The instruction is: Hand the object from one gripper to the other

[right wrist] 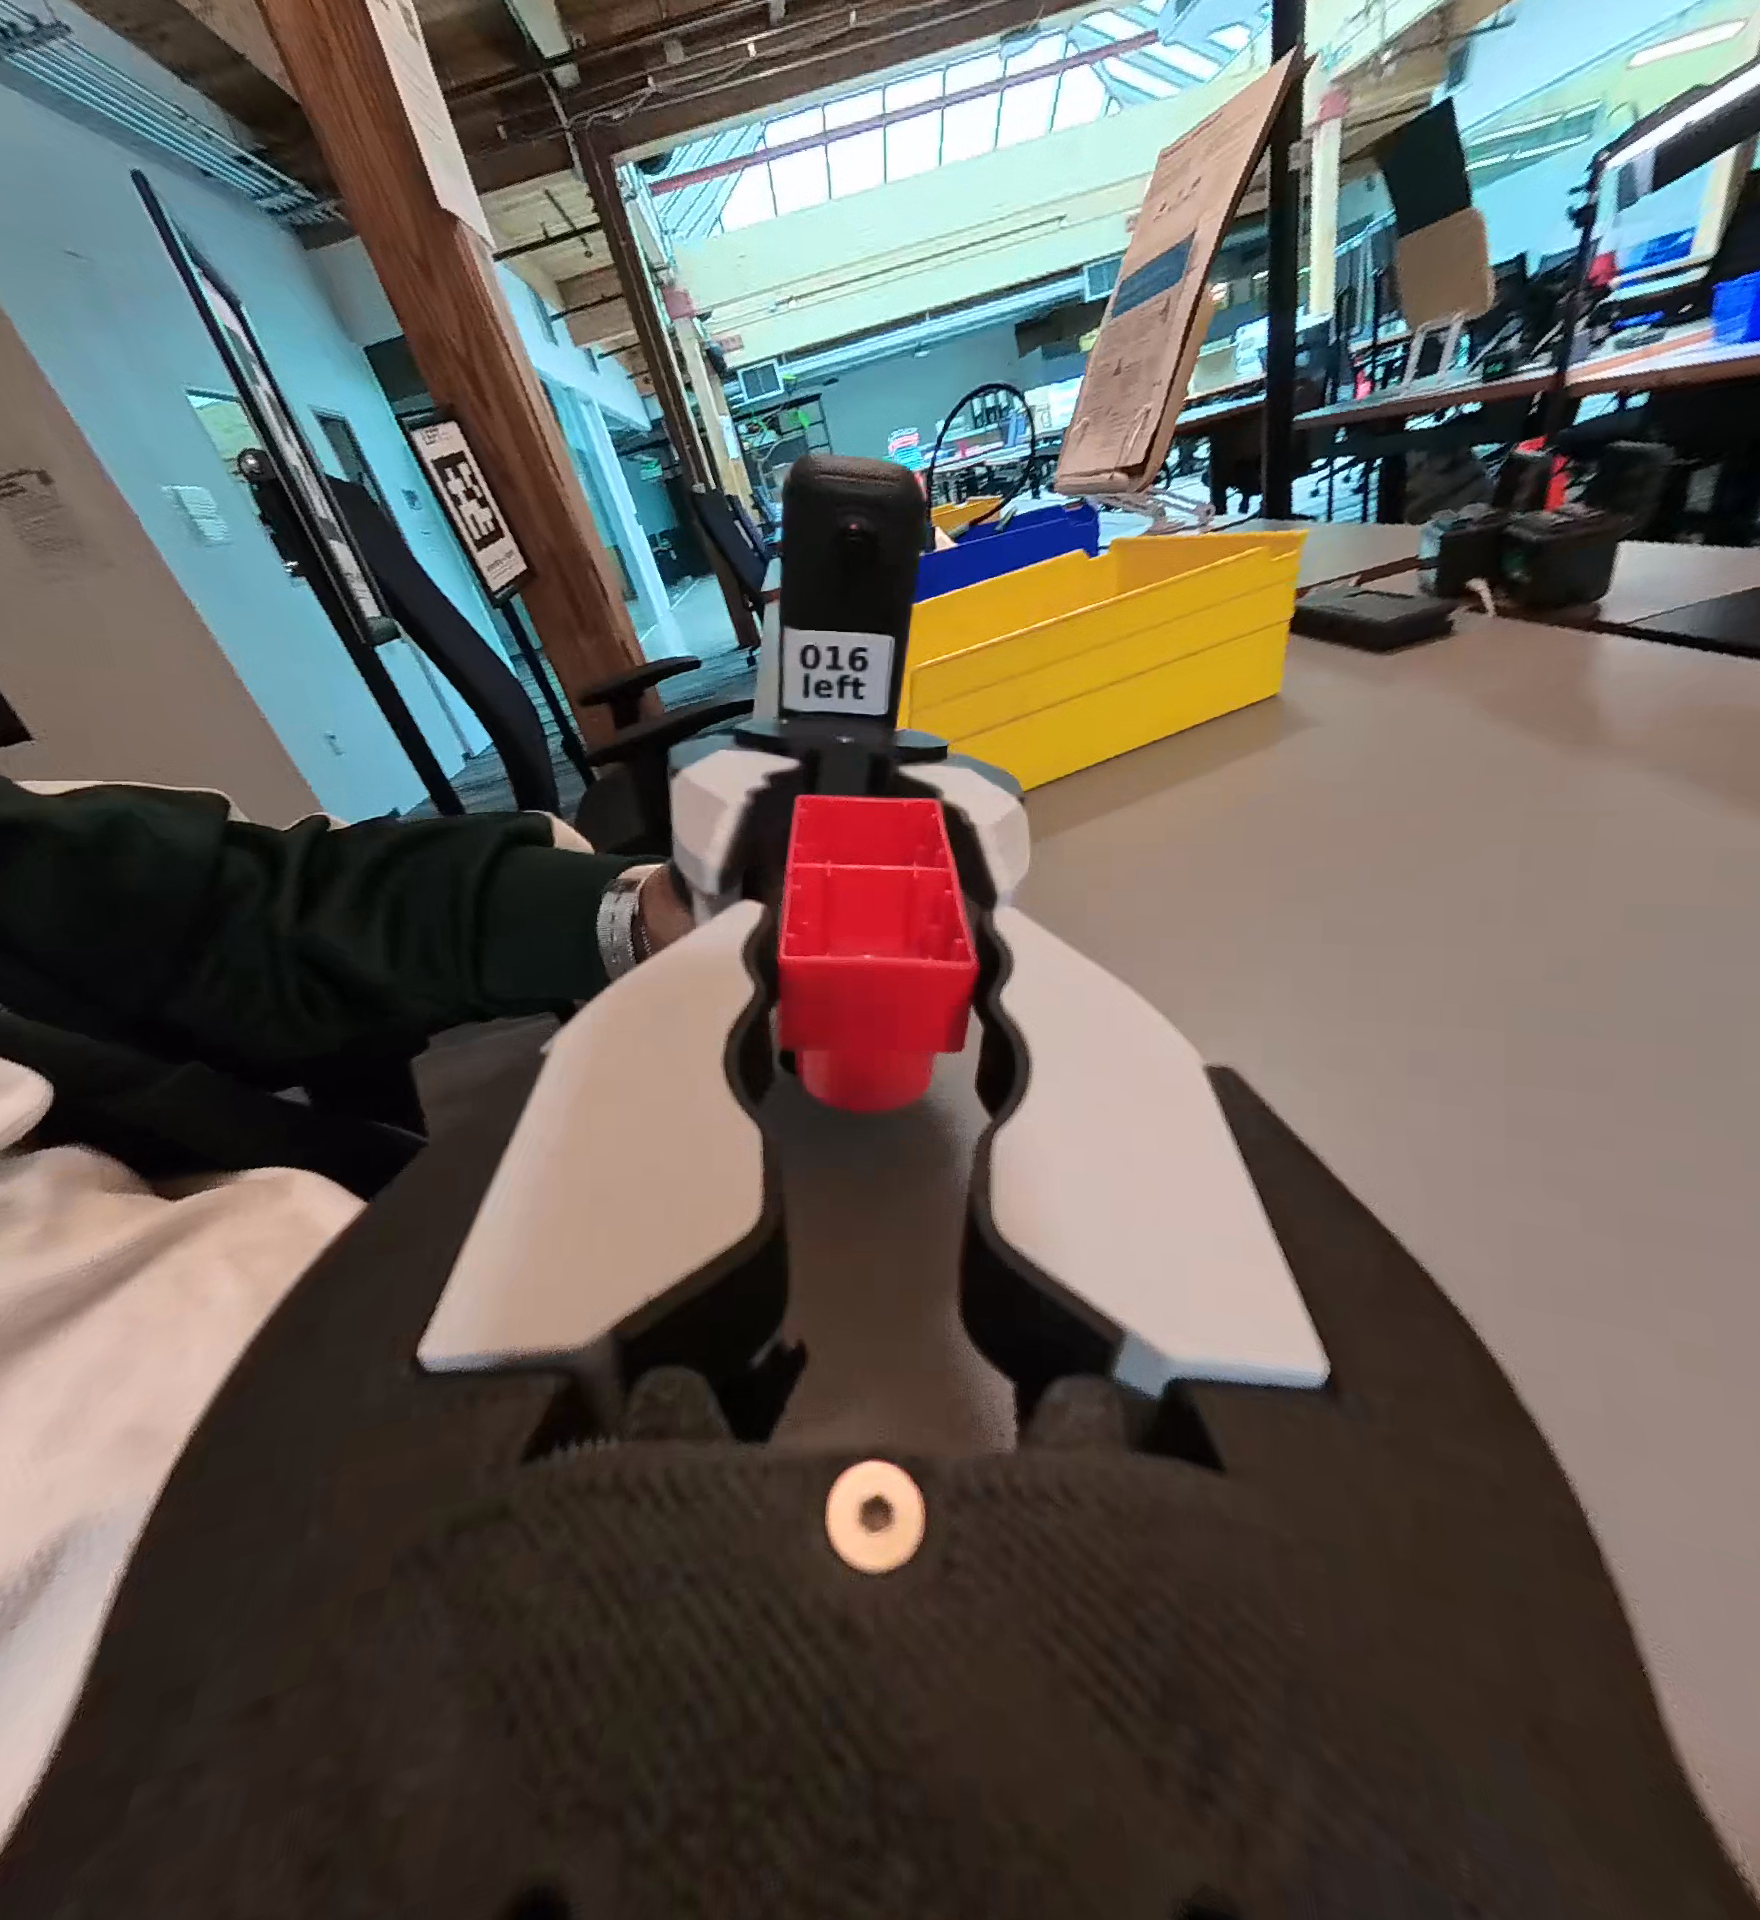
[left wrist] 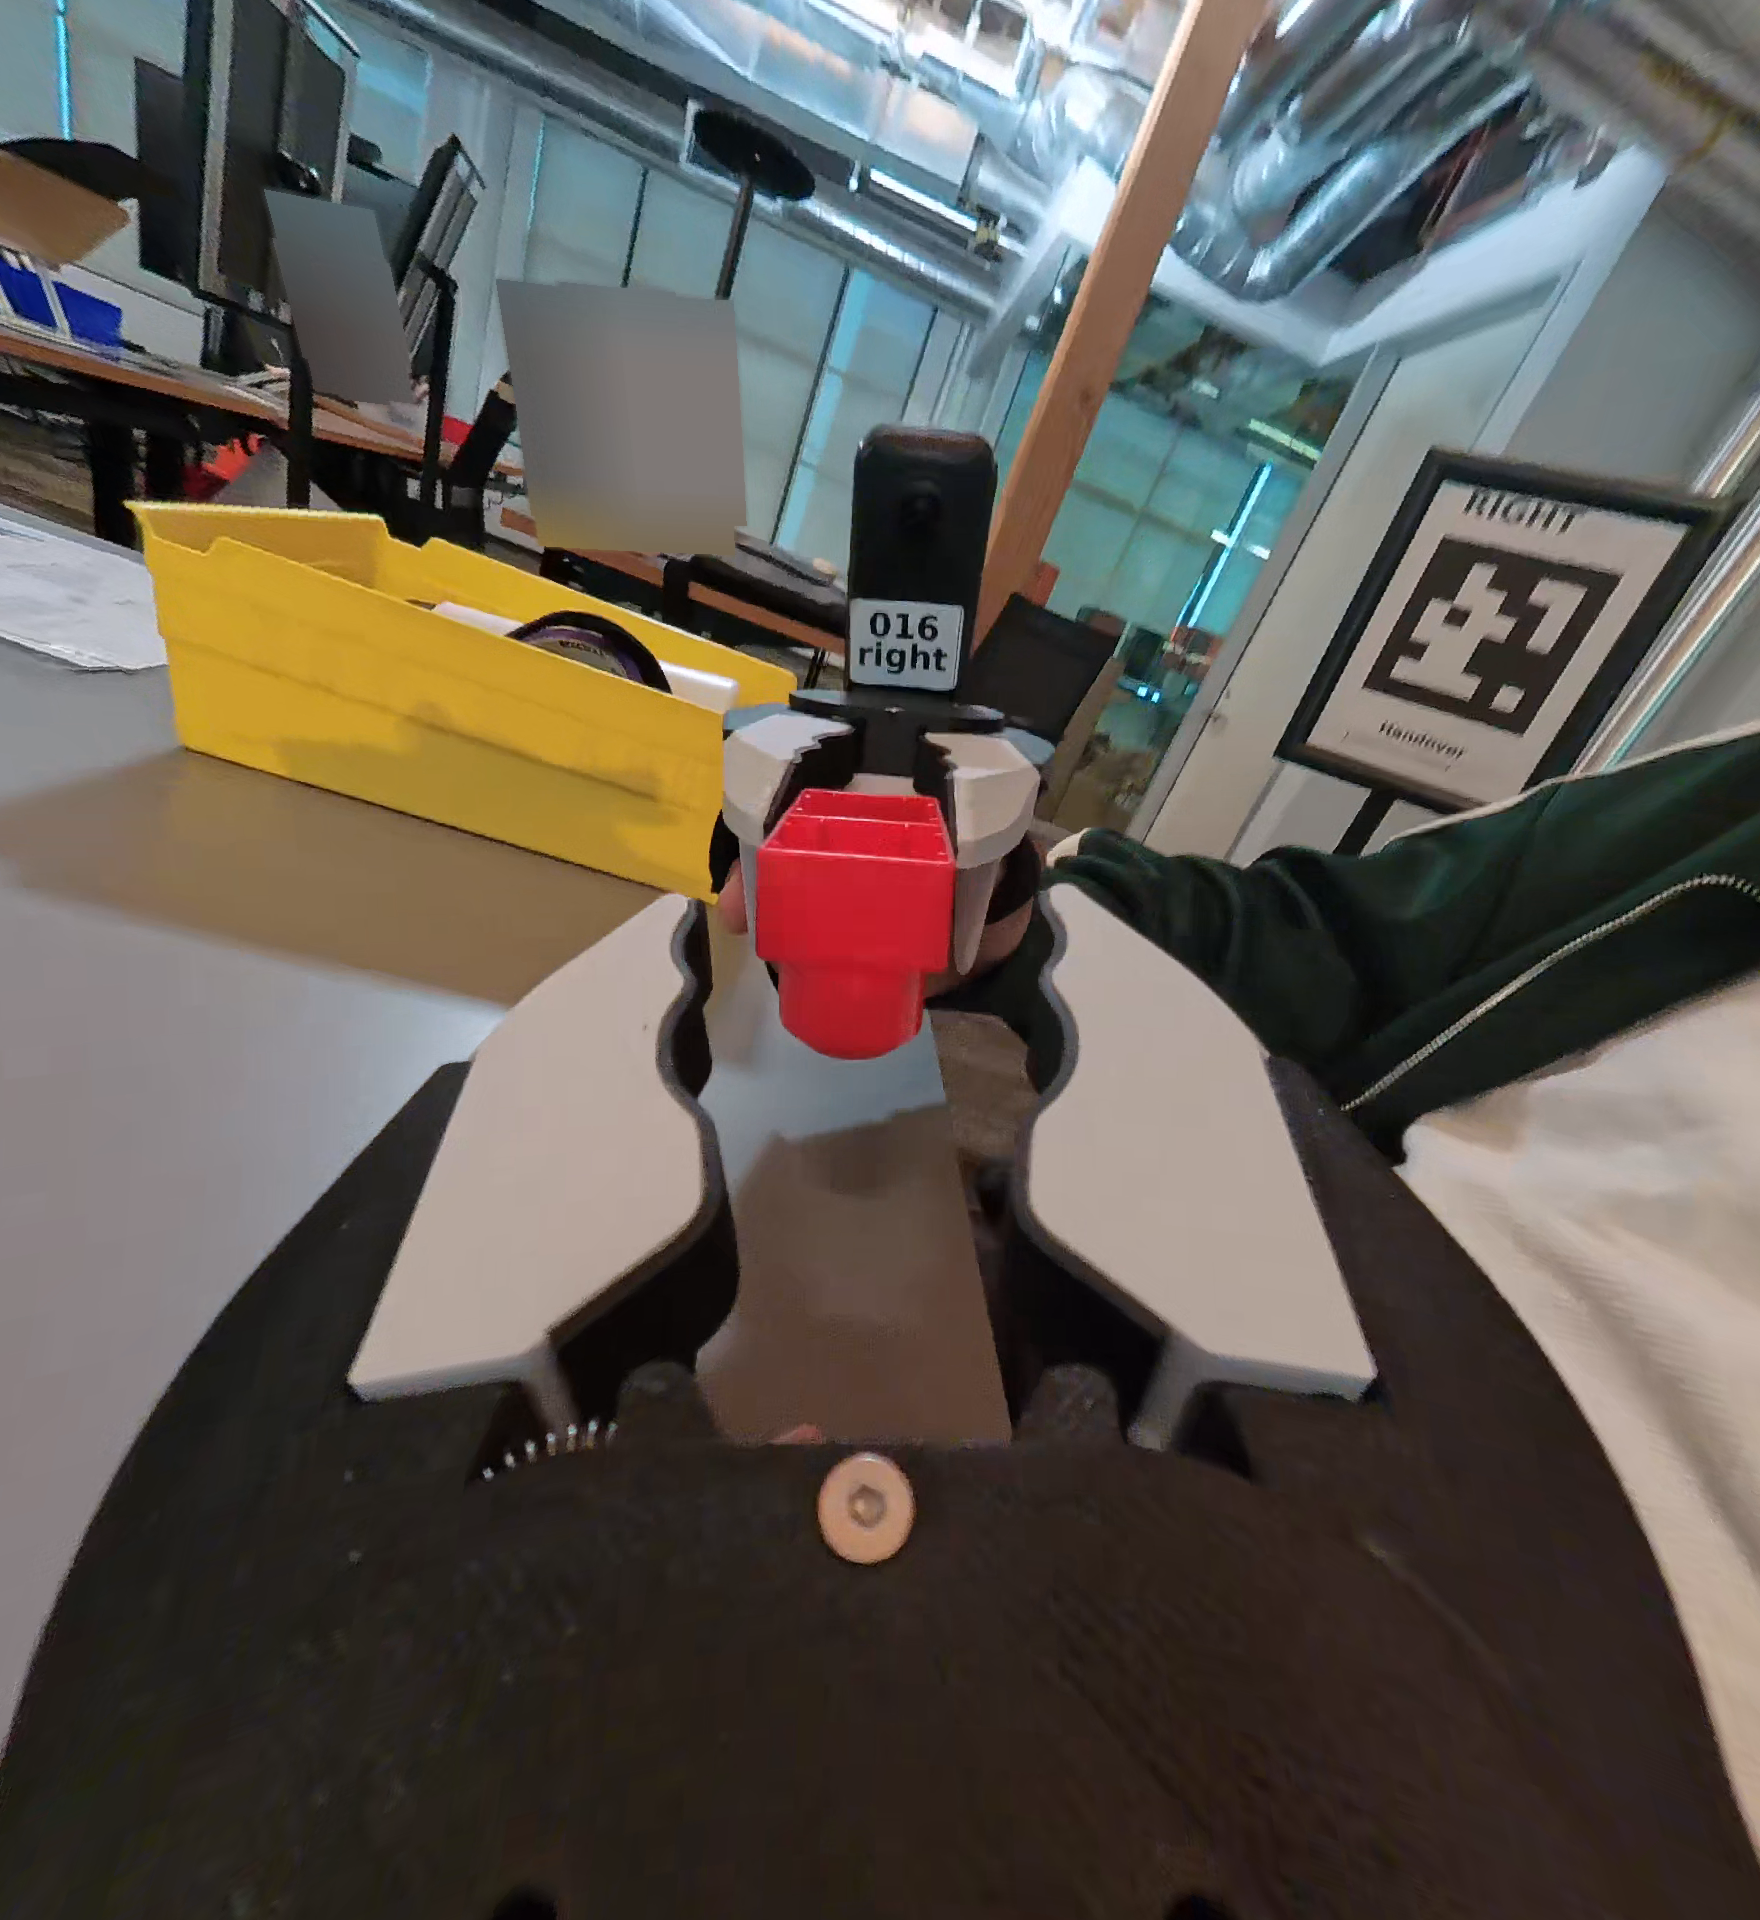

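The object is a red plastic piece (right wrist: 871, 966), a square open box with a round stub under it. My right gripper (right wrist: 871, 961) is shut on its box part and holds it above the grey table (right wrist: 1427, 883). In the left wrist view the red piece (left wrist: 850, 914) sits between the right gripper's fingers (left wrist: 990, 821), straight ahead. My left gripper (left wrist: 871, 914) is open, its fingertips (left wrist: 684, 925) wide apart just short of the piece, not touching it. The left gripper (right wrist: 855, 831) faces me from behind the piece in the right wrist view.
A yellow bin (left wrist: 419, 686) stands on the table beyond the grippers, also in the right wrist view (right wrist: 1094, 644), with a blue bin (right wrist: 1011, 540) behind it. A dark green sleeve (left wrist: 1375, 914) reaches in from the right. A framed marker sign (left wrist: 1499, 623) stands beyond the table edge. Only a small space, under 4 cm, lies between the two pairs of fingers.
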`<state>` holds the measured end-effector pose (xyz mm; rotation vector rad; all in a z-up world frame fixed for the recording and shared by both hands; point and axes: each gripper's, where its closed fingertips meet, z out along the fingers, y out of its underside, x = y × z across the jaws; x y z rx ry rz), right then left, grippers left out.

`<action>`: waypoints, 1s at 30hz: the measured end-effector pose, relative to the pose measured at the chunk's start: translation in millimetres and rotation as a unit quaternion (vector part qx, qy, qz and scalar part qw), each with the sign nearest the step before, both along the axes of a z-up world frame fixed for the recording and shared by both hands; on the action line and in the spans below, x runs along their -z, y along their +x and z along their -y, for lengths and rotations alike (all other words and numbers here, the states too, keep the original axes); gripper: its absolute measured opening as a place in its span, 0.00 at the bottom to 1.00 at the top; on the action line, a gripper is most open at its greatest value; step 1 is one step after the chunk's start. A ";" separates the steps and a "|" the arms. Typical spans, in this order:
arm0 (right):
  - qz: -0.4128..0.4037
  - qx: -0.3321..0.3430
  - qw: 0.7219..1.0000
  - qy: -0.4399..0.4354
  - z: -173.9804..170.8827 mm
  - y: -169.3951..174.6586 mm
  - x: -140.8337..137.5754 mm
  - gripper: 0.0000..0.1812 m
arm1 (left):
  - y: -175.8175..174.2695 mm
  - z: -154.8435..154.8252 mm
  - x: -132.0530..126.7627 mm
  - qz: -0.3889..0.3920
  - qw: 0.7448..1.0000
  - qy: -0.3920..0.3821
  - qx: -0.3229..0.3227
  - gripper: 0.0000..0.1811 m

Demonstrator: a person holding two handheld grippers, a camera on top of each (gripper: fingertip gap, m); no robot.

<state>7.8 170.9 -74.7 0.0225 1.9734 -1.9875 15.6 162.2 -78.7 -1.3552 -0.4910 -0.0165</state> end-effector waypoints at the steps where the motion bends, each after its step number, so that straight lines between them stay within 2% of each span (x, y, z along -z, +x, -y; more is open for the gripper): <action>1: 0.003 -0.006 1.000 0.002 0.9 2.3 0.6 0.20 | 0.9 -1.6 1.8 -0.002 1.000 -0.008 0.002 0.29; 3: 0.004 -0.009 1.000 0.008 2.4 4.3 2.6 0.20 | 3.6 -4.5 5.6 -0.002 1.000 -0.020 0.011 0.19; 12: -0.007 0.007 1.000 -0.015 3.3 -2.2 3.7 0.21 | 1.9 -5.2 7.8 0.017 0.999 -0.029 0.005 0.19; 14: -0.024 0.042 0.998 -0.031 4.0 -11.7 1.0 0.32 | 0.4 -3.4 6.1 0.014 1.000 -0.026 -0.004 0.19; 15: -0.030 0.053 0.997 -0.036 3.1 -15.4 -0.1 0.34 | -0.5 -2.0 4.6 0.011 1.000 -0.024 -0.011 0.19; 21: -0.009 0.069 0.996 -0.048 -1.2 -25.1 -3.6 0.34 | -4.6 5.9 1.2 0.010 0.999 -0.016 -0.030 0.19; 24: -0.005 0.082 0.996 -0.045 -2.2 -30.1 -3.0 0.34 | -11.2 13.0 1.7 0.001 0.997 -0.026 -0.066 0.19; 27: 0.005 0.113 0.993 -0.029 -2.7 -40.4 1.8 0.34 | -22.7 26.1 8.8 -0.027 0.984 -0.100 -0.144 0.19; 30: 0.030 0.148 0.988 0.013 -0.3 -50.4 14.8 0.35 | -33.1 40.3 26.2 -0.065 0.937 -0.257 -0.226 0.20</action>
